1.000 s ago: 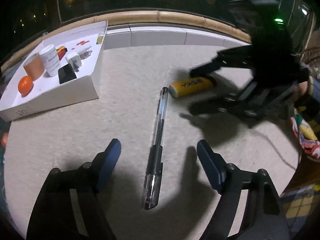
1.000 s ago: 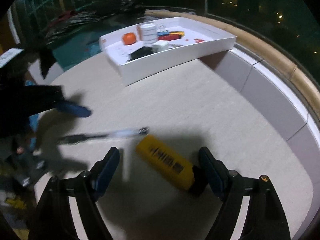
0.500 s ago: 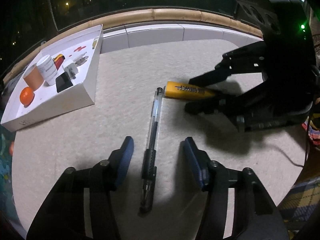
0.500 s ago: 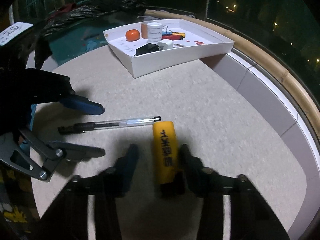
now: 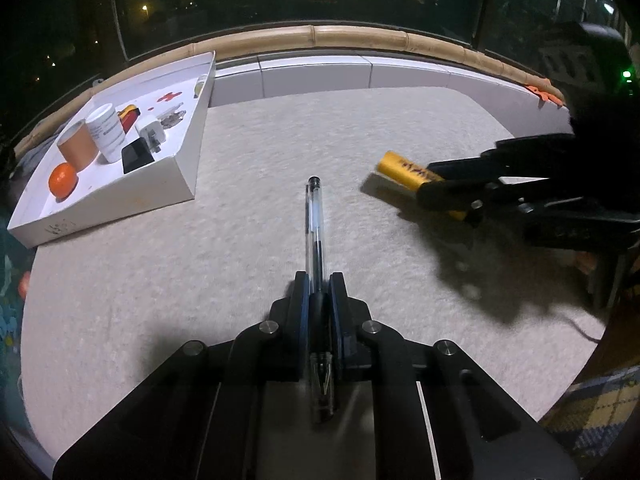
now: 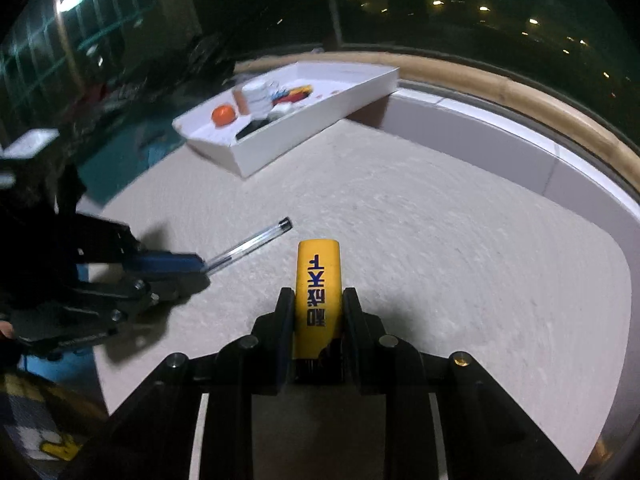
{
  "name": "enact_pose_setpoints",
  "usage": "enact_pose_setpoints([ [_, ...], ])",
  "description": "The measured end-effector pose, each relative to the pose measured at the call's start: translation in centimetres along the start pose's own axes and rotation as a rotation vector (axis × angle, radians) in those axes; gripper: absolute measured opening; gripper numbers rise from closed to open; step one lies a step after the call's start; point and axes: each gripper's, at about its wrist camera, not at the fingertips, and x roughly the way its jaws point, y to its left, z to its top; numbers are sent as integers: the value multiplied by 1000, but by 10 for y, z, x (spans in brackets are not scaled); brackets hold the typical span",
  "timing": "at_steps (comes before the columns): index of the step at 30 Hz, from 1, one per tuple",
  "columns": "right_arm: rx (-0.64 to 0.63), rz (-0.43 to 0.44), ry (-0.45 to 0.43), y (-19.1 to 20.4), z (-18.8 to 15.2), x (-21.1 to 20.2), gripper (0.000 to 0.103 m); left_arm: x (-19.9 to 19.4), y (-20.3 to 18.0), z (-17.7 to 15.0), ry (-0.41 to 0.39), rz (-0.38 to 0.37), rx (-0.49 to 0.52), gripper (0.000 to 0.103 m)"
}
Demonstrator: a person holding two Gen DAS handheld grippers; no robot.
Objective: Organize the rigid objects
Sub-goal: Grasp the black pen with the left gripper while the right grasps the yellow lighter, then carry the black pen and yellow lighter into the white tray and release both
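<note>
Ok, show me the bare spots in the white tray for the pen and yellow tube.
The white tray is crowded at its near end: orange, cardboard roll, white jar, black block, charger. The far end, past the red marks up to the back wall, is bare.

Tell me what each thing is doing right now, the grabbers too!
Left gripper: shut on the clear plastic pen.
Clear plastic pen: gripped at its dark end, pointing forward.
Right gripper: shut on the yellow cylinder.
Yellow cylinder: clamped, sticking out forward.
White cardboard tray: on the table, holding small items.
</note>
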Motion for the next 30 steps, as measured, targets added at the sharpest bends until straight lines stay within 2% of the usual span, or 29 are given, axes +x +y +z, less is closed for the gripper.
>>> enact_pose_setpoints([
  [15,150,-54,-171,9,5,-47,23,-21,4,11,-94,-50,49,9],
  [30,216,-105,-238,32,17,-50,23,-40,23,17,-160,-109,73,9],
])
